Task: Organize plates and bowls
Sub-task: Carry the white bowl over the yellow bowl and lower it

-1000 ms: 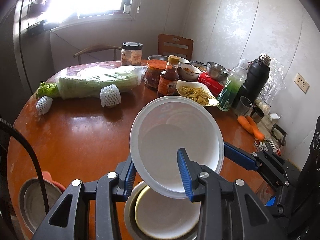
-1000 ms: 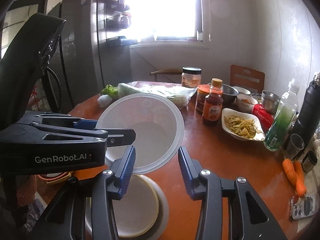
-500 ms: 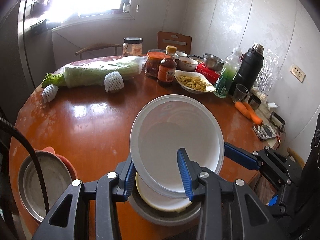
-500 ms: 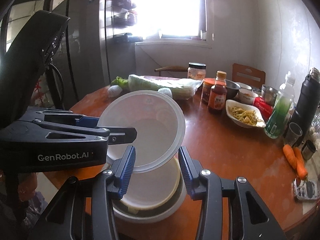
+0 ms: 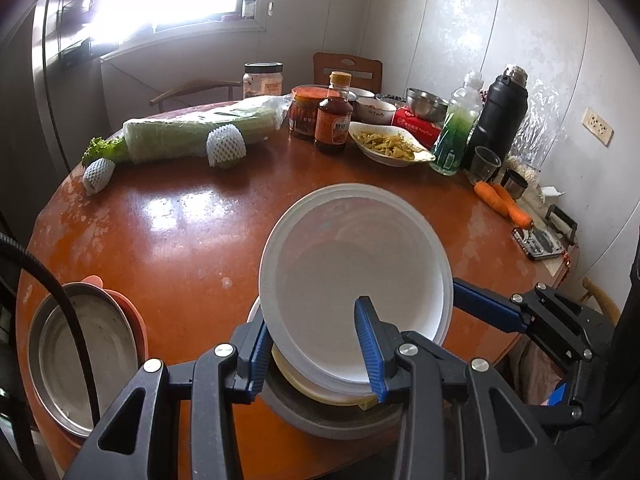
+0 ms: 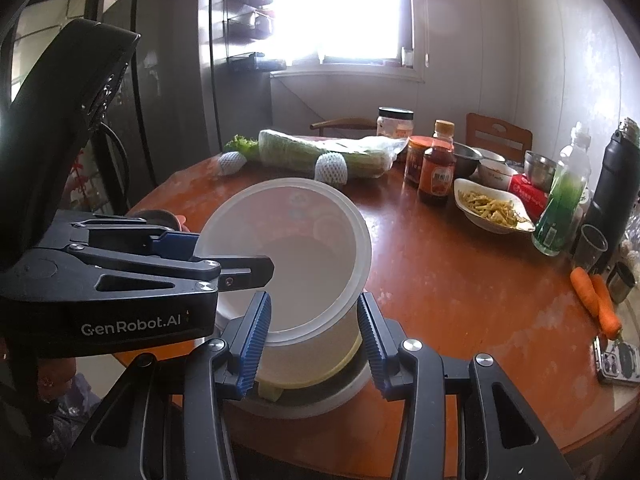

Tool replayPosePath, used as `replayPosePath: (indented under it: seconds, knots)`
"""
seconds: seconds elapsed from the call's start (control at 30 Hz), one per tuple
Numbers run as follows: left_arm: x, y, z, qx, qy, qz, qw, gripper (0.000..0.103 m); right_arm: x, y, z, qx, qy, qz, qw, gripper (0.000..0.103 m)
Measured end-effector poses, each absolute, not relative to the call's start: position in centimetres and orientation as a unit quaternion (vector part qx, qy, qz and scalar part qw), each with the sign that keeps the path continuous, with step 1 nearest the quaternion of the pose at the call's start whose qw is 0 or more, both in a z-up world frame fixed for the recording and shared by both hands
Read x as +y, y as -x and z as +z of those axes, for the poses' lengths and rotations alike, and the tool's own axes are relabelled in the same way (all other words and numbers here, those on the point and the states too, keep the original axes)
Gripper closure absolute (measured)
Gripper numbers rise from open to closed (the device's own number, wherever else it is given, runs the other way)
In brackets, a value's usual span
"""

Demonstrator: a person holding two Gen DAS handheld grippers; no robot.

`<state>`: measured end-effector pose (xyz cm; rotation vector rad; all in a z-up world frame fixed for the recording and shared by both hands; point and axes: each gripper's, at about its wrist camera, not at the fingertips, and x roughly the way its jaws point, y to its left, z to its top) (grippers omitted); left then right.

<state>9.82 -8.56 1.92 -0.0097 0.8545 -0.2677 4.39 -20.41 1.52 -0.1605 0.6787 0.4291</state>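
A white plastic bowl (image 5: 352, 272) is tilted over a stack at the table's near edge: a cream bowl (image 5: 320, 394) inside a grey bowl (image 5: 332, 420). My left gripper (image 5: 316, 356) is shut on the white bowl's near rim, one finger inside, one outside. In the right wrist view the white bowl (image 6: 296, 264) sits low in the cream bowl (image 6: 312, 376) and grey bowl (image 6: 316, 400). My right gripper (image 6: 316, 340) is open, its fingers on either side of the stack, not gripping. The left gripper's finger (image 6: 240, 270) reaches into the bowl there.
A steel bowl in an orange bowl (image 5: 84, 356) sits at the near left edge. Wrapped cabbage (image 5: 200, 132), sauce bottle (image 5: 334, 120), food dish (image 5: 388, 146), green bottle (image 5: 456, 136), black thermos (image 5: 500, 116), carrots (image 5: 504, 204) and a phone (image 5: 540, 242) line the far and right sides.
Both grippers pulled back and lowered. The white bowl came down onto the cream bowl in the grey bowl, and more of the table shows.
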Motion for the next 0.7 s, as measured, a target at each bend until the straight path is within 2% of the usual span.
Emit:
replayPosePath:
  seconds: [0.7]
  knots:
    - [-9.1,-8.9,0.1,0.429,-0.009,-0.131,0.894,0.063,-20.9,-4.0,-0.4,0.351,0.084,0.209,0.909,0.056]
